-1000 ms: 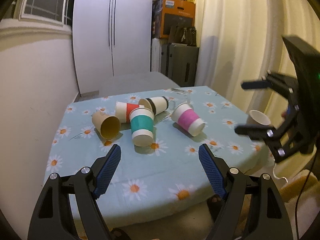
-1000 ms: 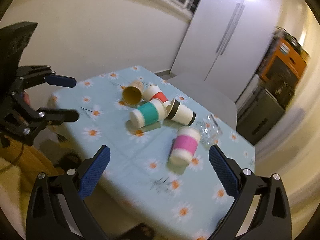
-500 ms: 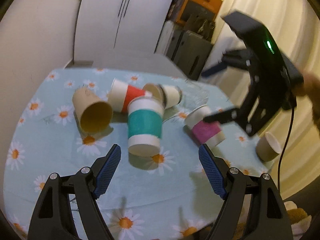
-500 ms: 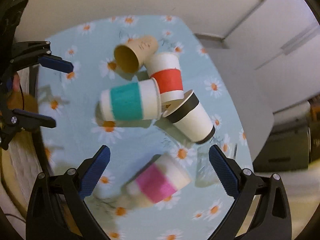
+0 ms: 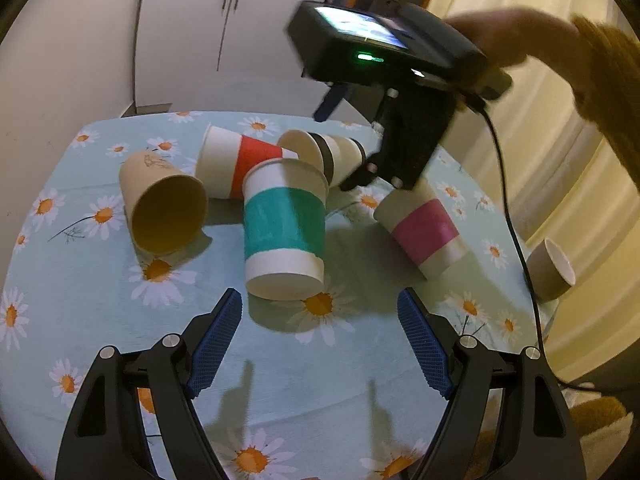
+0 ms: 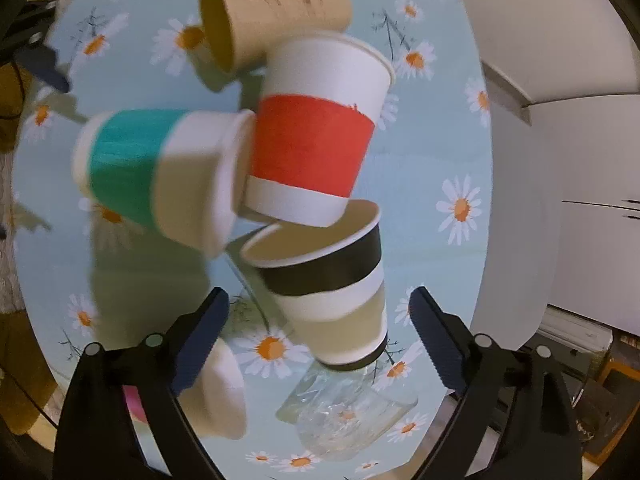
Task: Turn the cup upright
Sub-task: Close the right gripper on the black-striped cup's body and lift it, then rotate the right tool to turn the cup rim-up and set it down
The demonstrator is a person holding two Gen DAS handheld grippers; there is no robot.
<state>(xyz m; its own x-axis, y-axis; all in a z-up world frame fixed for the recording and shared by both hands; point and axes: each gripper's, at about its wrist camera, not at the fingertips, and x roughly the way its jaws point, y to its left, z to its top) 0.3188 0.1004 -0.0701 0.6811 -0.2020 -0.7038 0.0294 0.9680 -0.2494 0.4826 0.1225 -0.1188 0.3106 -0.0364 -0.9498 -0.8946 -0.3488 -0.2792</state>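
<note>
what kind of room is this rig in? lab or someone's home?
Most likely a home, probably a kitchen or dining corner. A daisy-print tablecloth covers a small table strewn with paper cups, a tall white fridge or cabinet stands behind it, and cream curtains hang at the right.
</note>
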